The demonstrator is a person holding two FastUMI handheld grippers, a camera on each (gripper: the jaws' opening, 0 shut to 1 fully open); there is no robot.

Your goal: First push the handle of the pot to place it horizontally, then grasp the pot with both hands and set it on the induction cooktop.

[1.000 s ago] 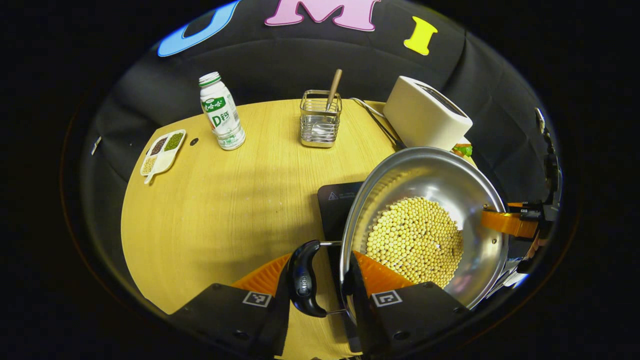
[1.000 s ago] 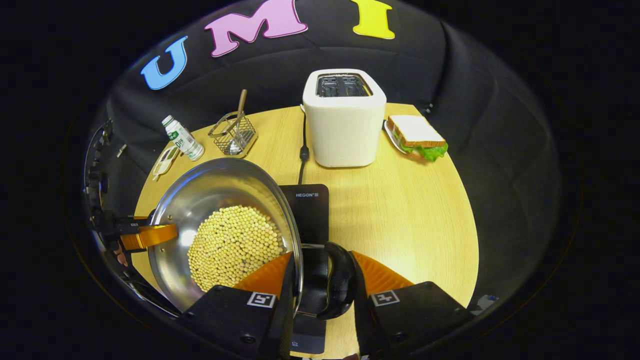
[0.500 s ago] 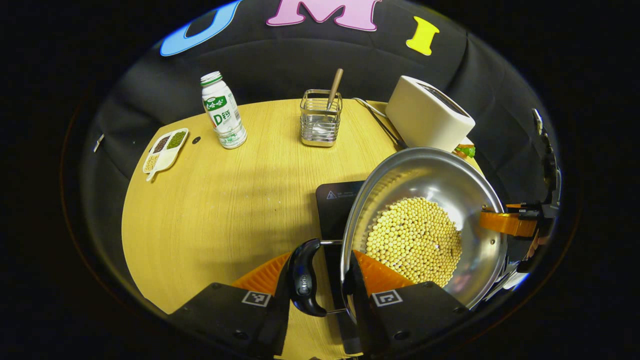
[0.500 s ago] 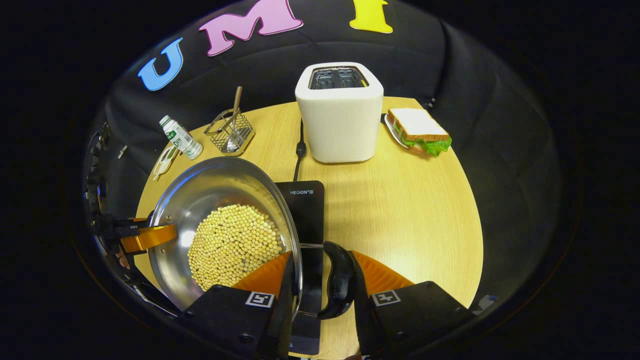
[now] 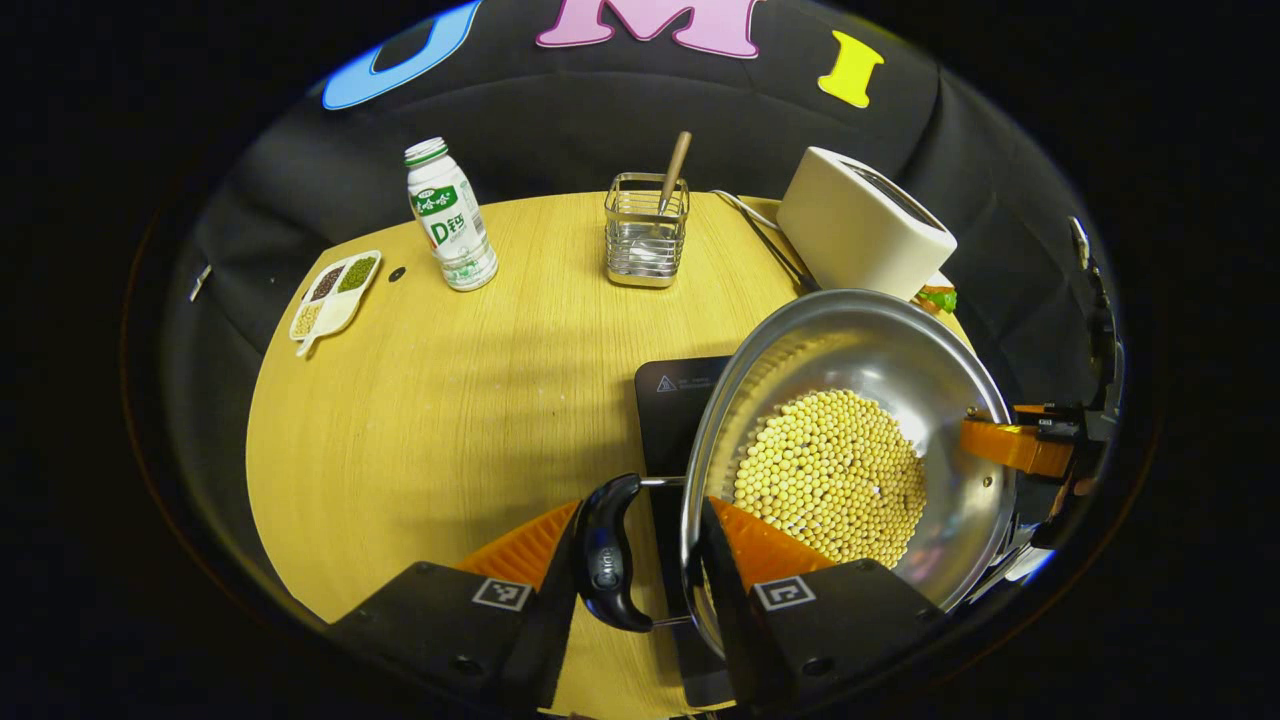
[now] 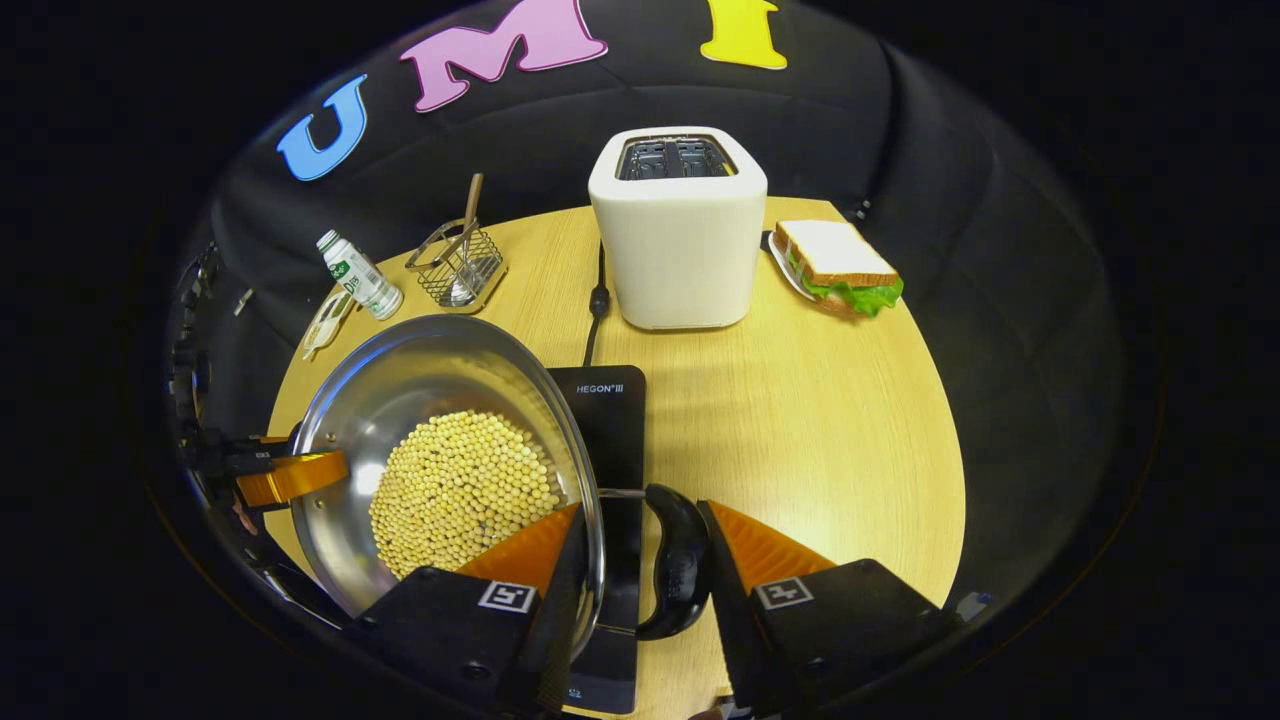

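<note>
A round wooden table [image 6: 800, 430] with a pale, fine grain stands inside the booth, and black cloth [image 6: 960, 200] hangs close behind it, falling in soft folds around the far edge. Light comes from above — the tabletop glows warm yellow, with soft shadows across it in the left gripper view [image 5: 420, 400] — while the cloth stays dark.

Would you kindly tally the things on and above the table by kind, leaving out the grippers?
Cookware: 1, the pot of soybeans
Appliances: 2, induction cooktop, toaster
Food and drink: 3, sandwich, milk bottle, sectioned bean dish
Utensil holders: 1, wire basket
Total: 7
</note>
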